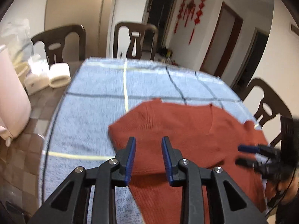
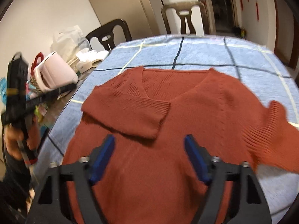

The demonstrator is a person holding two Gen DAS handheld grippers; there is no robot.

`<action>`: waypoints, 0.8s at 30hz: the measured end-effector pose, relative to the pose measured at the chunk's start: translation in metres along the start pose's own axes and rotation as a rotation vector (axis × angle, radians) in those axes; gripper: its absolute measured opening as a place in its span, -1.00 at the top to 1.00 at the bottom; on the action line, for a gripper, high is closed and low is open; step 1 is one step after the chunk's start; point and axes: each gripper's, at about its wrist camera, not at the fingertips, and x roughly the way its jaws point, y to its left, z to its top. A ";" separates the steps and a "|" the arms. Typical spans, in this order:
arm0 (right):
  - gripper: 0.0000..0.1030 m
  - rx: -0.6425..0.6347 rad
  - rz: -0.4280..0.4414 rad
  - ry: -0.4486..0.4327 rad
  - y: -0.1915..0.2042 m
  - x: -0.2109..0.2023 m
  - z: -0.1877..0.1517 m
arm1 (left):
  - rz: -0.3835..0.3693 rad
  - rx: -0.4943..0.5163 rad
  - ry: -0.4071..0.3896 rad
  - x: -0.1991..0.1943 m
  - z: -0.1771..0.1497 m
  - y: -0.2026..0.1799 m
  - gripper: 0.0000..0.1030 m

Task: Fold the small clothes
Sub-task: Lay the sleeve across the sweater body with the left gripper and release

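A rust-red knit V-neck sweater [image 2: 196, 102] lies flat on a light blue checked blanket [image 2: 205, 52] over the table. Its left sleeve [image 2: 130, 112] is folded across the chest; its right sleeve [image 2: 276, 130] sticks out to the right. My right gripper [image 2: 149, 143] is open and empty above the sweater's lower middle. My left gripper [image 1: 148, 143] is open and empty over the sweater's left edge [image 1: 177, 127]. The right gripper [image 1: 248, 155] shows in the left wrist view at the far right. The left gripper's body [image 2: 18, 93] shows at the left of the right wrist view.
Dark wooden chairs [image 1: 134, 39] stand around the table. On the bare table edge at left are a pink kettle [image 2: 56, 72], white tape rolls [image 1: 59, 75], a plastic bag [image 2: 67, 39] and small clutter. A doorway and red wall decorations [image 1: 192, 9] are behind.
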 end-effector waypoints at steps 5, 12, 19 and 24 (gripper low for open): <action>0.09 0.090 0.014 0.103 -0.011 0.052 0.022 | 0.015 0.002 0.059 0.024 -0.014 0.000 0.40; 0.93 0.039 -0.023 0.027 -0.006 0.039 0.041 | 0.009 0.030 0.047 0.021 -0.015 -0.006 0.40; 0.92 0.112 -0.040 0.053 -0.036 0.057 0.045 | 0.050 0.035 0.096 0.043 -0.021 -0.011 0.40; 0.75 0.042 -0.052 -0.013 -0.018 0.031 0.038 | 0.084 0.048 0.088 0.030 -0.022 -0.014 0.40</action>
